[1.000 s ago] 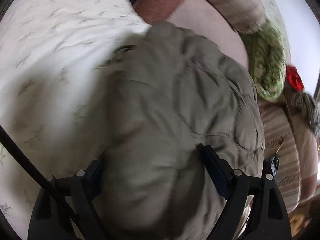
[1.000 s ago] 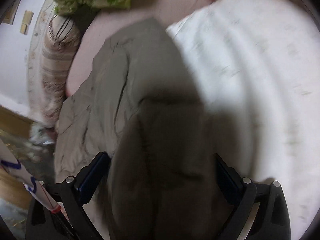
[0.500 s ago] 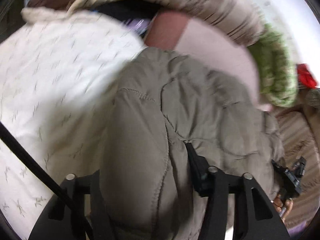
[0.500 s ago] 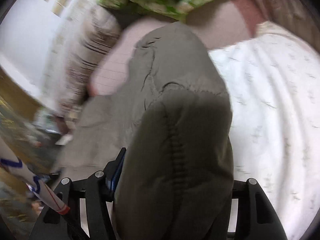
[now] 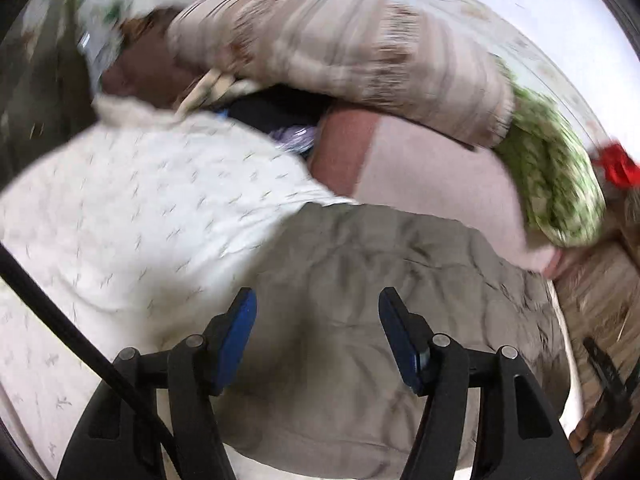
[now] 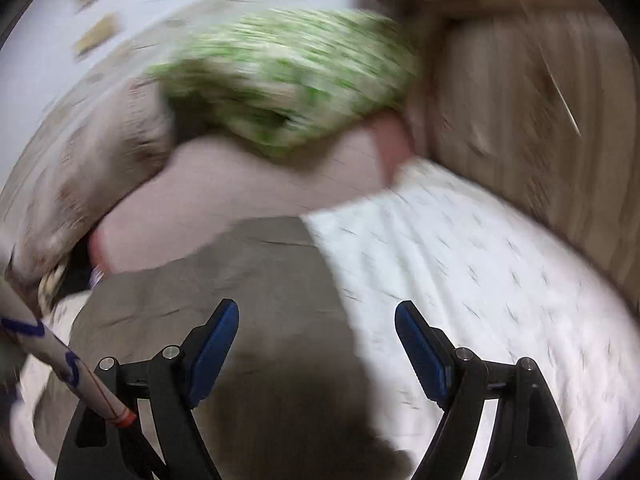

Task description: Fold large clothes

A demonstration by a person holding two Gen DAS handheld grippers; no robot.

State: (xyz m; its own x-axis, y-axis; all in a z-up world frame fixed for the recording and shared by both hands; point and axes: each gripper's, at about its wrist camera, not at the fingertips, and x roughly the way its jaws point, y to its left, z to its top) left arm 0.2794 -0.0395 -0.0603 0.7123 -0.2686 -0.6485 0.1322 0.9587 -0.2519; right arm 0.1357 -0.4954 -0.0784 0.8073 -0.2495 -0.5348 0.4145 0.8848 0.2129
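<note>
Jacket [image 5: 380, 280] lies bunched on the white sheet [image 5: 140, 208], directly below and ahead of both empty, spread-open grippers, left [image 5: 318, 336] and right [image 6: 316, 344], neither clearly nearer.

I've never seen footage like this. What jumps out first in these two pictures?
A rumpled olive-grey quilted jacket lies on a white patterned bedspread, filling the foreground. Two black grippers with blue pads, left gripper and right gripper, hang open above it. Behind sits a bright green-and-white patterned pillow.
</note>
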